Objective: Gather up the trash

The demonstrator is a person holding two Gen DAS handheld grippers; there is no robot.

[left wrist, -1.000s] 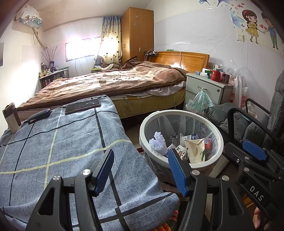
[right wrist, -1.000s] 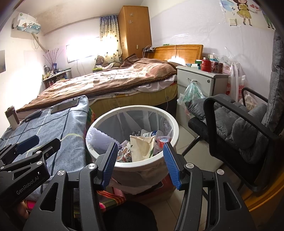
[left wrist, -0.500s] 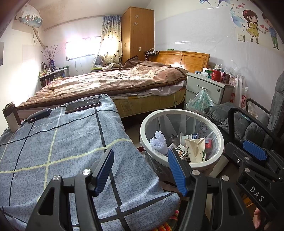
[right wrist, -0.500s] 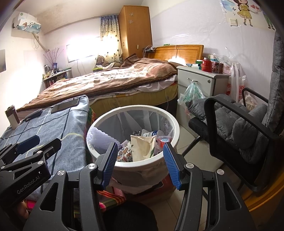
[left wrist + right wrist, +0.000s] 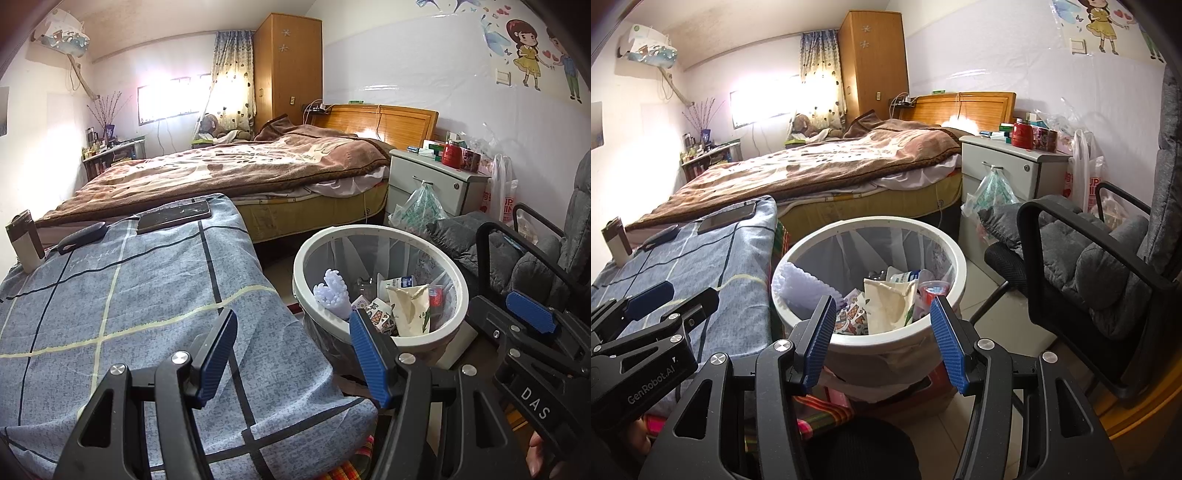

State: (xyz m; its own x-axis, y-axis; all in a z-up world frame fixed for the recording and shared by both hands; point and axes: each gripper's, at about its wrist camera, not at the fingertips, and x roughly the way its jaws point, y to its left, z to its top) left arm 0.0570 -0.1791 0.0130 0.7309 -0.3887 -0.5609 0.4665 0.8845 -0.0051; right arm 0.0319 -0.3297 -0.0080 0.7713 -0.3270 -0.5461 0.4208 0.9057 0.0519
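A white round trash bin (image 5: 956, 258) with a clear liner stands on the floor between the cloth-covered table and the chair. Inside it lie a cream paper bag (image 5: 886, 306), a white foam piece (image 5: 805, 288), printed wrappers and a red cup (image 5: 936, 288). My right gripper (image 5: 882, 332) hangs open just before the bin's near rim, nothing between its blue pads. My left gripper (image 5: 293, 350) is open too, over the table's right corner, with the bin (image 5: 376, 236) to its right. Each gripper shows in the other's view: the right gripper (image 5: 495, 299), the left gripper (image 5: 674, 301).
The table's blue-grey checked cloth (image 5: 110, 295) carries a phone (image 5: 173, 218), a dark oblong object (image 5: 83, 236) and a small box (image 5: 24, 240) at its far edge. A bed (image 5: 240, 173), a nightstand (image 5: 436, 181) with a hanging plastic bag and a grey padded chair (image 5: 1089, 258) surround the bin.
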